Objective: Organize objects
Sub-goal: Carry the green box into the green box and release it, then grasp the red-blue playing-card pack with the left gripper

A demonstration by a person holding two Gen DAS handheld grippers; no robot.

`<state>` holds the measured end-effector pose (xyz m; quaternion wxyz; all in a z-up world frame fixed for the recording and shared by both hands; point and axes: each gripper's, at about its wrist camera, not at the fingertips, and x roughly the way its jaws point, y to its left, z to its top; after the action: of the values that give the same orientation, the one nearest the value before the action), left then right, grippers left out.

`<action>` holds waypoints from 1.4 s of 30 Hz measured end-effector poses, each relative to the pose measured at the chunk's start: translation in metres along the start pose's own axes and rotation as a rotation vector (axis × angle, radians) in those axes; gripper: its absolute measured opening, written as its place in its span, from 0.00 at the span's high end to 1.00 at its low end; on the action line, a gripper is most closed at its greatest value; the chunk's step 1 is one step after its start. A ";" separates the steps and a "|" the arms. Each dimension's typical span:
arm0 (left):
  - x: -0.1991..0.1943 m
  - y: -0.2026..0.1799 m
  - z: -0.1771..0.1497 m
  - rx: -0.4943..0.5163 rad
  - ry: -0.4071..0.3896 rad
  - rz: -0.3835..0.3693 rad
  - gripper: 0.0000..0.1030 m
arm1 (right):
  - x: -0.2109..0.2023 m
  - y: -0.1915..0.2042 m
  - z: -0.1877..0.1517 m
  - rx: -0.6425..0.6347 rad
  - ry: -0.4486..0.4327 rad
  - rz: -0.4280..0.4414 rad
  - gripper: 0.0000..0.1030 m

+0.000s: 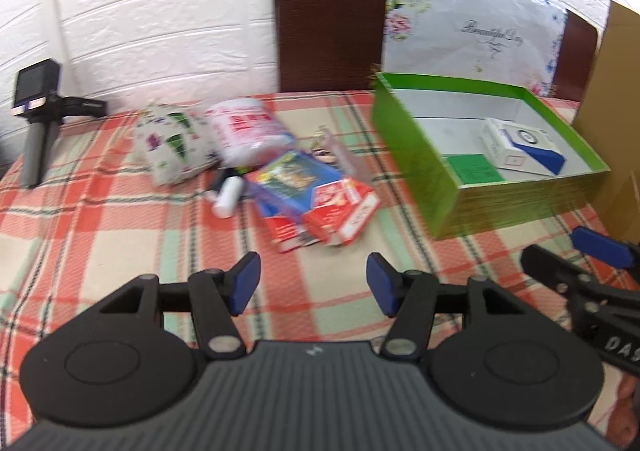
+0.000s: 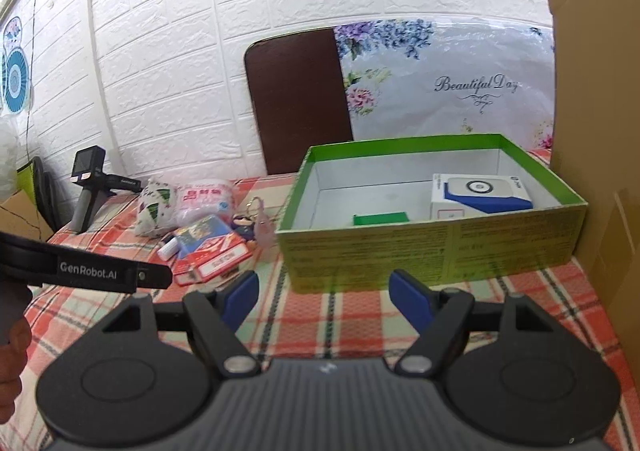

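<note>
Green box (image 2: 432,247) waits at the tabletop (image 2: 320,315) far right corner for clutter; both hand-held grippers, left (image 1: 312,277) and right (image 2: 324,293), are open, empty.

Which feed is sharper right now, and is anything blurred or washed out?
Right wrist view is sharper: print on the green box wall shows, though unreadable. Left wrist view is motion-smeared: the box's near wall streaks and the red packet is soft. Both bend the wall lines, fisheye. No strong glare in either.
</note>
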<state>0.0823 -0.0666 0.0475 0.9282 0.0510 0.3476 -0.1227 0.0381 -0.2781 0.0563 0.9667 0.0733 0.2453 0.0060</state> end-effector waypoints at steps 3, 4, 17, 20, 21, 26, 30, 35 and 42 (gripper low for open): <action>0.000 0.013 -0.006 -0.014 0.001 0.027 0.41 | 0.000 0.012 -0.001 -0.033 0.007 0.010 0.28; 0.001 0.018 -0.008 -0.020 0.004 0.035 0.41 | 0.000 0.017 -0.002 -0.045 0.012 0.014 0.28; 0.022 0.108 -0.040 -0.187 0.027 0.166 0.35 | 0.040 0.100 -0.008 -0.301 0.085 0.136 0.28; 0.023 0.125 -0.046 -0.209 -0.002 0.180 0.34 | 0.064 0.119 0.005 -0.401 0.043 0.126 0.26; 0.023 0.127 -0.047 -0.209 -0.004 0.180 0.34 | 0.075 0.122 0.011 -0.416 0.040 0.115 0.26; 0.021 0.134 -0.048 -0.233 -0.020 0.143 0.30 | 0.136 0.126 0.026 -0.461 0.101 0.071 0.24; 0.022 0.135 -0.048 -0.244 -0.017 0.126 0.27 | 0.162 0.113 0.031 -0.388 0.187 0.125 0.26; 0.017 0.141 -0.043 -0.319 0.013 0.043 0.27 | 0.138 0.108 0.017 -0.337 0.227 0.201 0.40; 0.010 0.109 -0.039 -0.326 0.076 -0.157 0.27 | 0.071 0.118 -0.033 -0.376 0.253 0.299 0.40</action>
<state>0.0931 0.0436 0.0126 0.8979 -0.1229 0.4006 -0.1350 0.0877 -0.1539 0.0110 0.9133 -0.0736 0.3454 0.2031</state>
